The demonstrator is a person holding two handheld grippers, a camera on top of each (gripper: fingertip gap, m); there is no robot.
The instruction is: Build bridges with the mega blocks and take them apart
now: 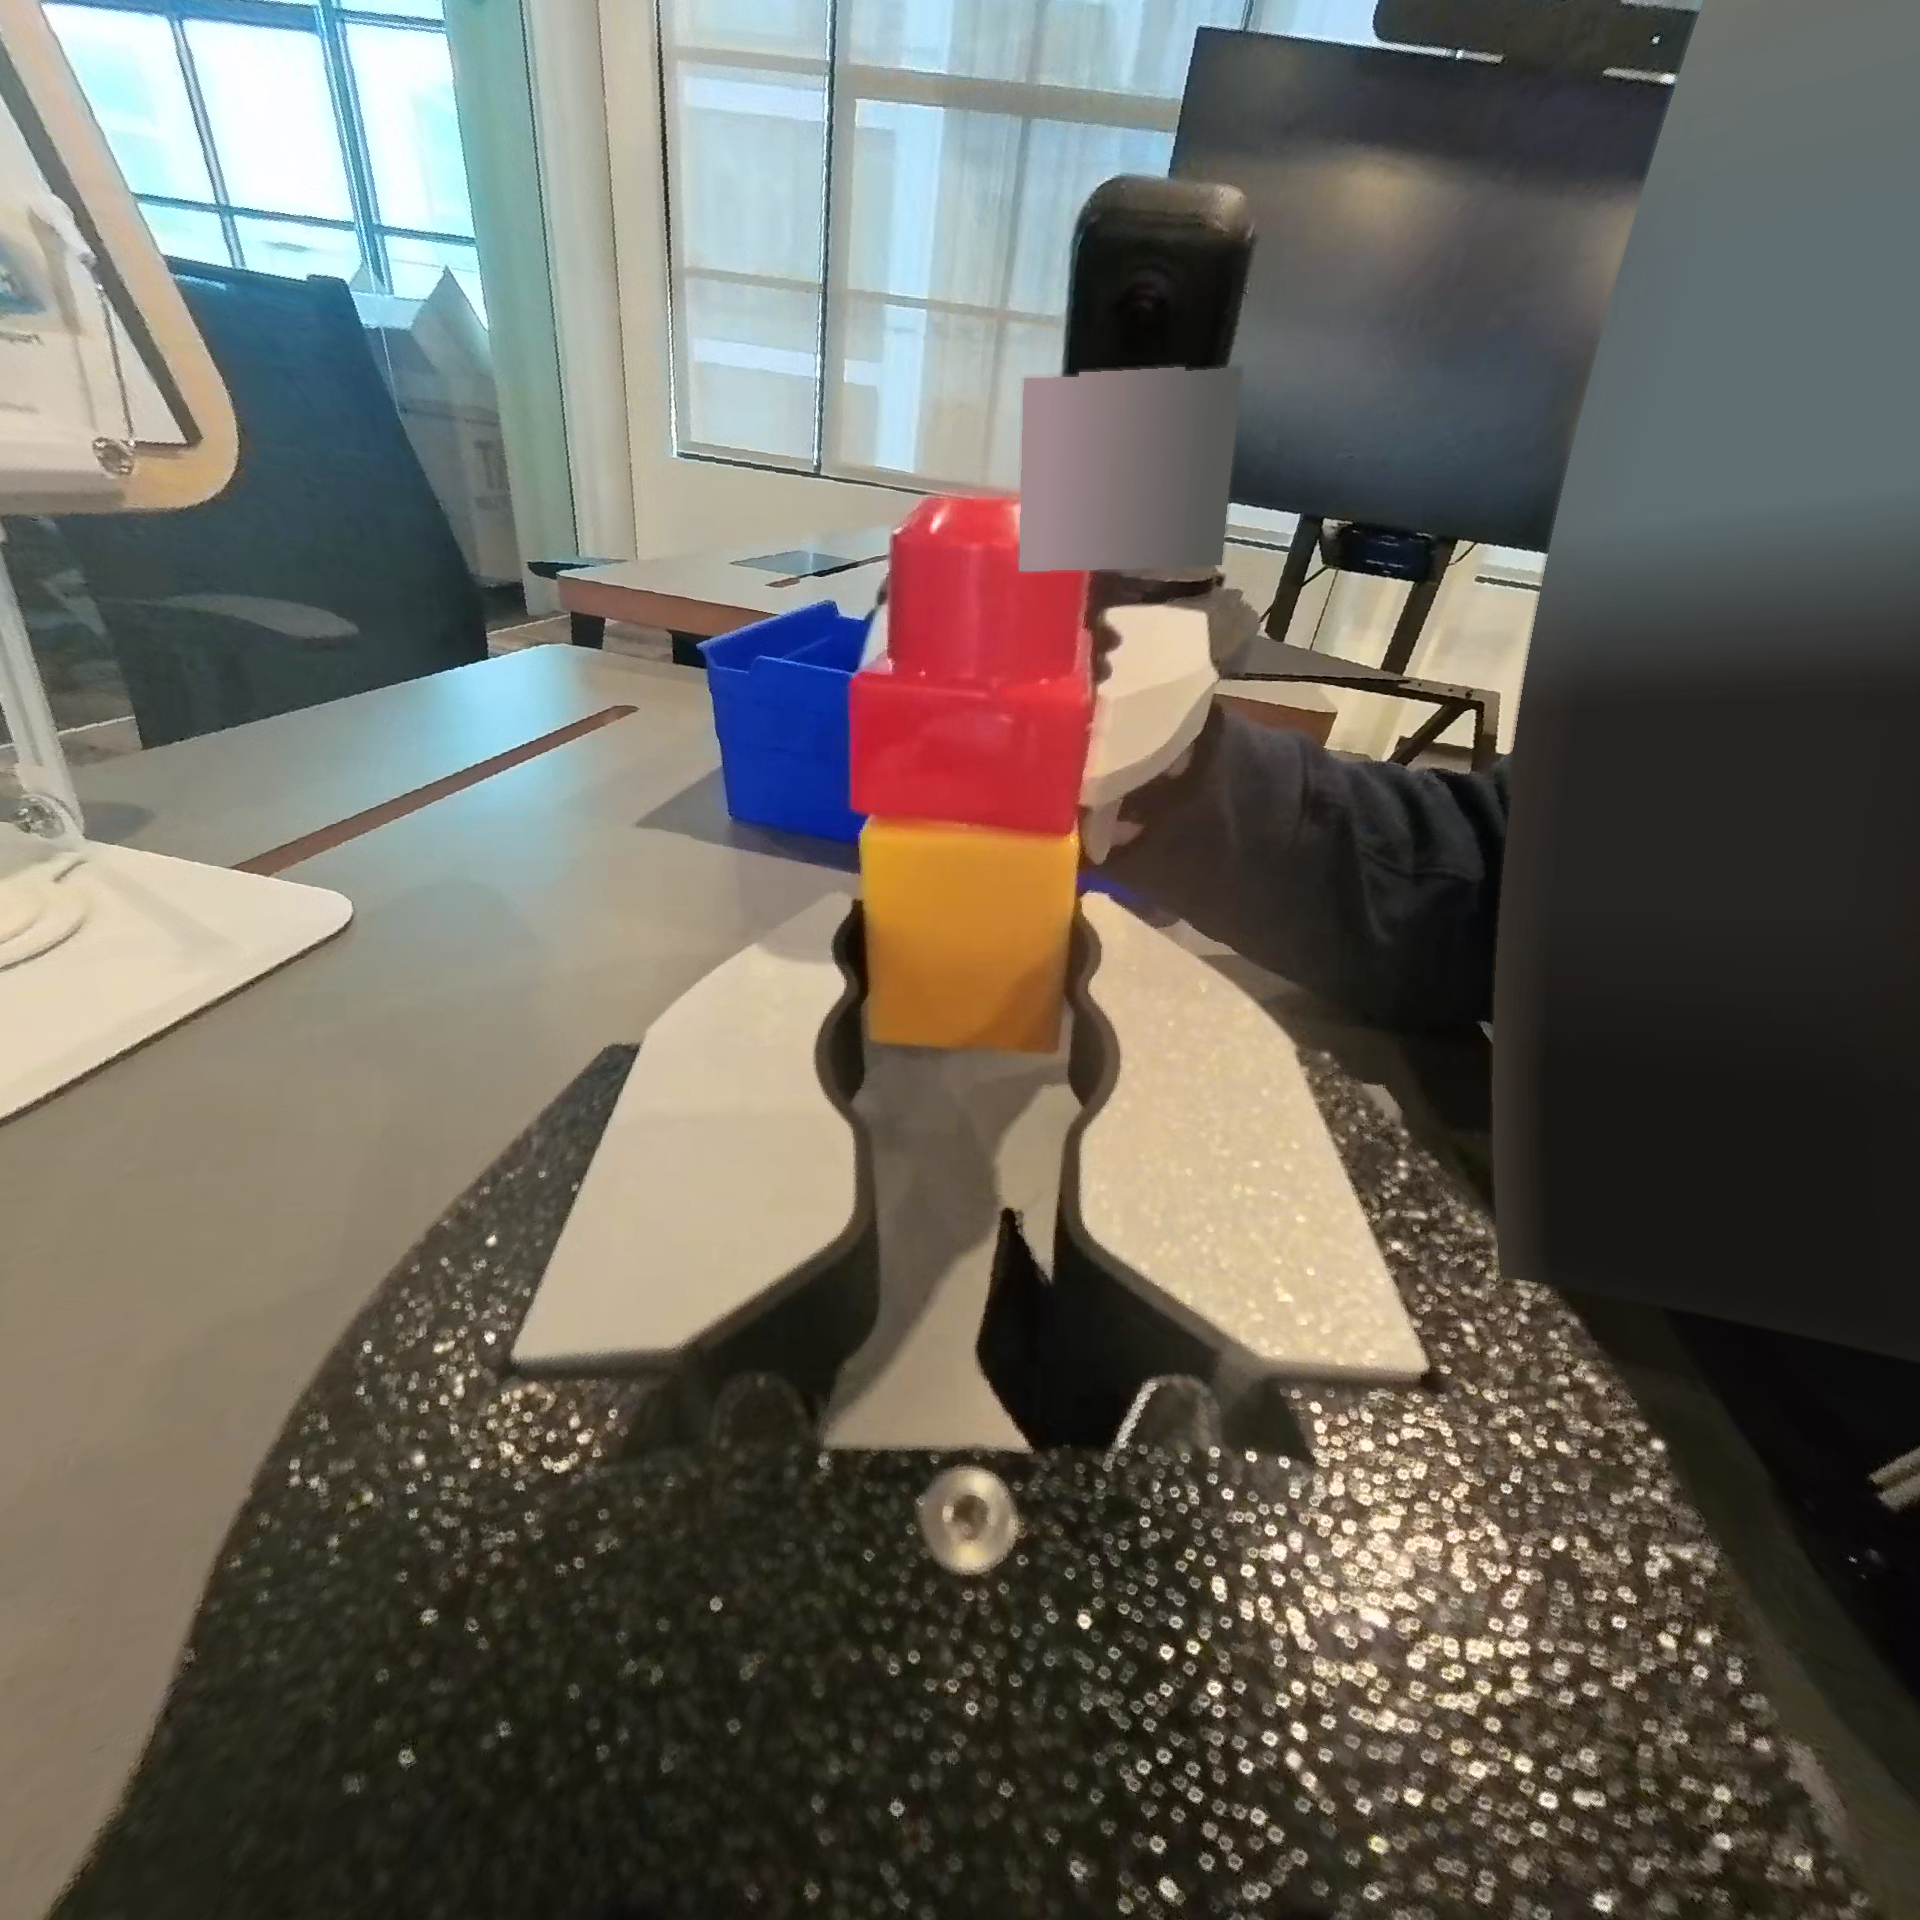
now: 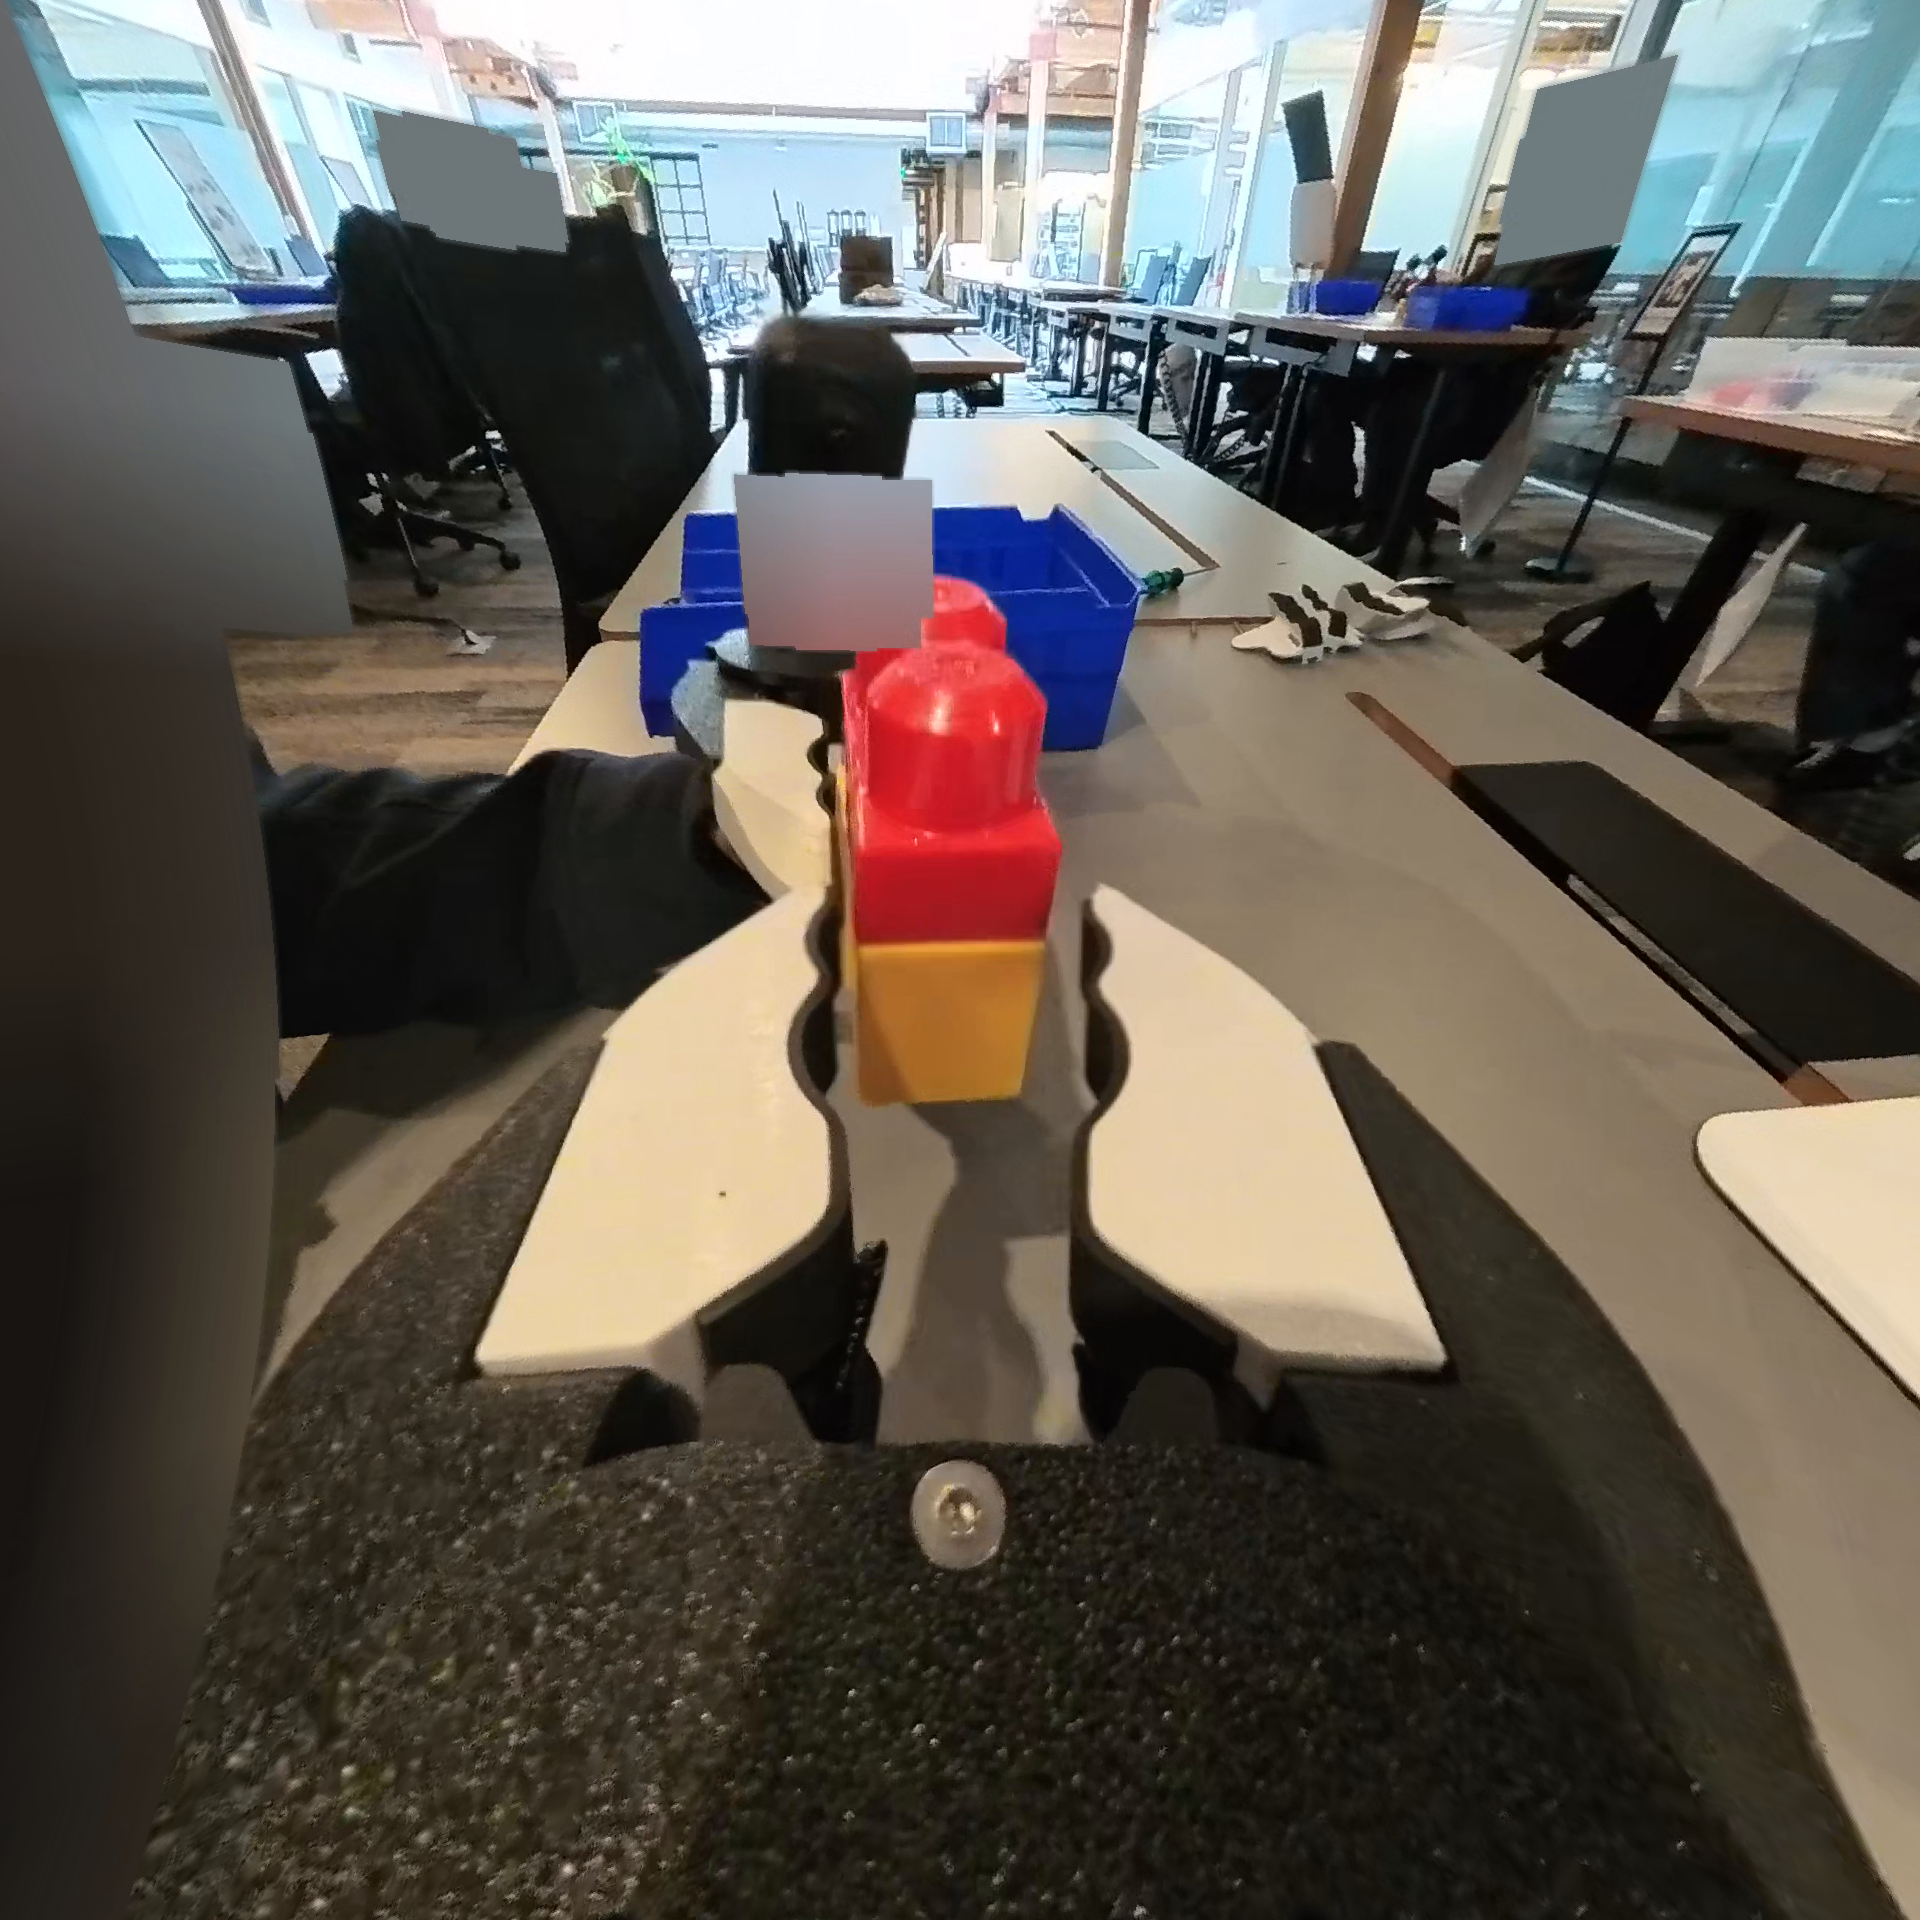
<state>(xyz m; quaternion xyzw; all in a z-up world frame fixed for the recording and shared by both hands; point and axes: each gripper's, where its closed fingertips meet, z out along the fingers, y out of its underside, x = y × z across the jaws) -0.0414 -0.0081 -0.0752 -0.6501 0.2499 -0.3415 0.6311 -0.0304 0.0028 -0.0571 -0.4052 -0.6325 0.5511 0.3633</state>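
A red mega block [image 1: 966, 748] sits on a yellow block [image 1: 961, 935] of the same width, standing on the grey table [image 1: 364, 1091]. My left gripper [image 1: 966, 940] is shut on the sides of the yellow block. The right gripper's white finger [image 1: 1143, 707] shows beside the red block. In the right wrist view the red block [image 2: 951, 862] shows two studs above the yellow block [image 2: 945, 1018]. My right gripper [image 2: 956, 914] straddles the near end with a small gap on the right, so it is open. The left gripper's finger [image 2: 769, 800] shows at the far end.
A blue bin [image 1: 774, 727] [image 2: 1081, 623] stands just behind the blocks. A white mat [image 1: 156, 956] [image 2: 1829, 1195] lies at the table's side. Loose white and black parts [image 2: 1320, 623] and a black strip [image 2: 1662, 904] lie to the right. A dark sleeve [image 2: 468, 883] reaches in. The grippers are tip to tip, or close to it.
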